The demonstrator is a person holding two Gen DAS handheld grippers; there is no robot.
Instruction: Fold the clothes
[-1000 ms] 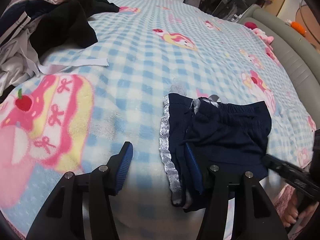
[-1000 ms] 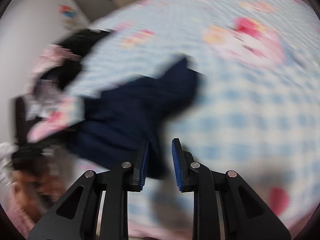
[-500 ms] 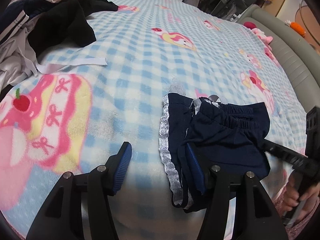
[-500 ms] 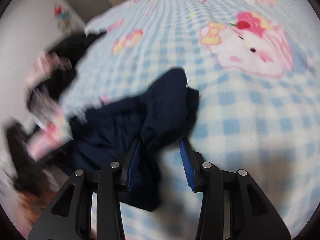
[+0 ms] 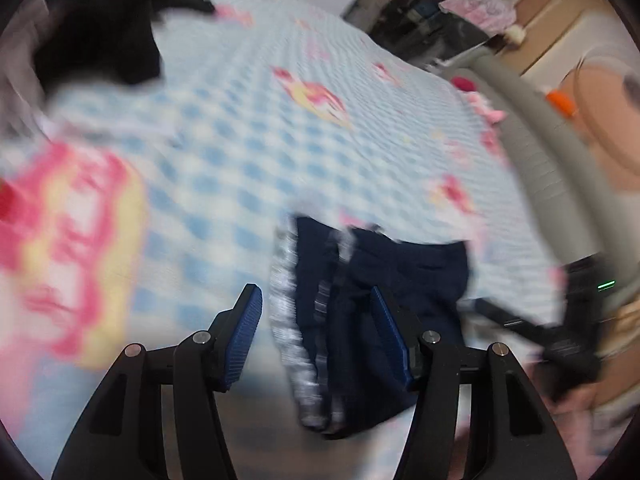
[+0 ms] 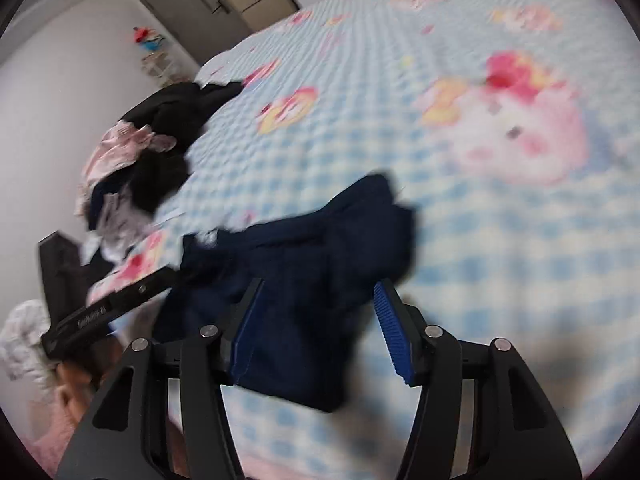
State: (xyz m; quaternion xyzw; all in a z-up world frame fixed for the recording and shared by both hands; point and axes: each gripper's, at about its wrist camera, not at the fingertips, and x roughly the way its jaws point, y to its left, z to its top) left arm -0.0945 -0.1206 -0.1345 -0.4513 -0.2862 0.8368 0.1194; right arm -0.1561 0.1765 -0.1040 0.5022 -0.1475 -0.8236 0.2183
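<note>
A bed (image 5: 248,148) under a blue-and-white checked blanket with pink cartoon prints fills both views, though motion blurs them. A pile of dark and pink clothes (image 6: 136,168) sits at the bed's far left corner in the right wrist view. The navy shorts (image 5: 384,280) with silver trim lie crumpled at the near edge of the bed. The left gripper (image 5: 320,332) has its fingers spread wide over the trimmed side of the shorts, gripping nothing. The right gripper (image 6: 316,324) likewise holds its fingers wide apart above the navy cloth.
</note>
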